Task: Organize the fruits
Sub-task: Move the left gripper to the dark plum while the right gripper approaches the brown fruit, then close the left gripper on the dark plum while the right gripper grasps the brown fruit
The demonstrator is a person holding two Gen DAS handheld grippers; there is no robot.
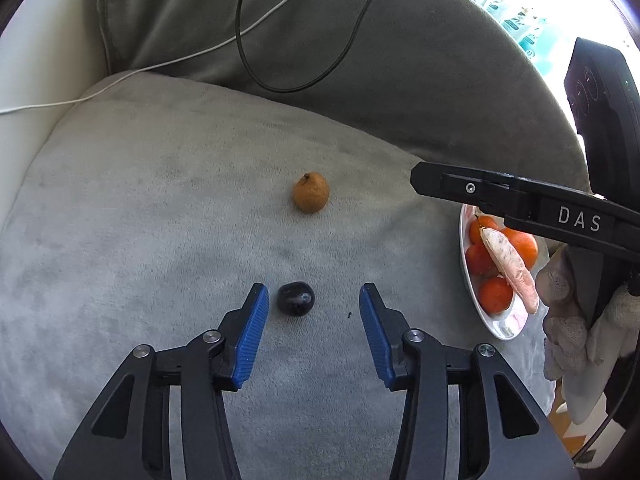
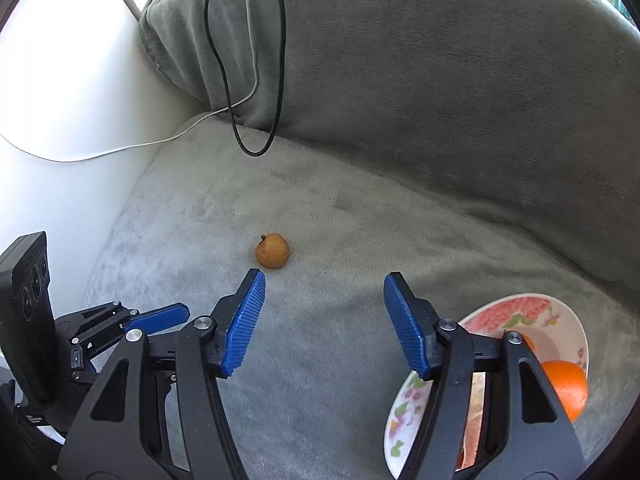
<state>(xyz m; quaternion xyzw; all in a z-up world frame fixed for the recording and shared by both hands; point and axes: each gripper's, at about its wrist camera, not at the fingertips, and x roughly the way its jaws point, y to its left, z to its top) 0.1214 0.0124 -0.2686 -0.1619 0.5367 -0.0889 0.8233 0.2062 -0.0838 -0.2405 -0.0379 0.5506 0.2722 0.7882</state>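
Dark plum framed by the left hand-held gripper (image 1: 312,300) on a sofa cushion (image 1: 160,220)

The small, glossy dark plum (image 1: 296,298) is seen between the parted jaws, just beside the left pad, not clamped. The right hand-held gripper (image 2: 324,284) is held apart, empty, a brown russet fruit (image 2: 272,251) just ahead, the floral bowl (image 2: 576,320) of oranges to its right. On soft plush, the off-centre plum could be nudged away.

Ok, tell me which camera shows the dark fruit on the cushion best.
The left wrist view: the dark fruit lies in plain sight on the cushion, between the left tongs. The right wrist view does not show it.
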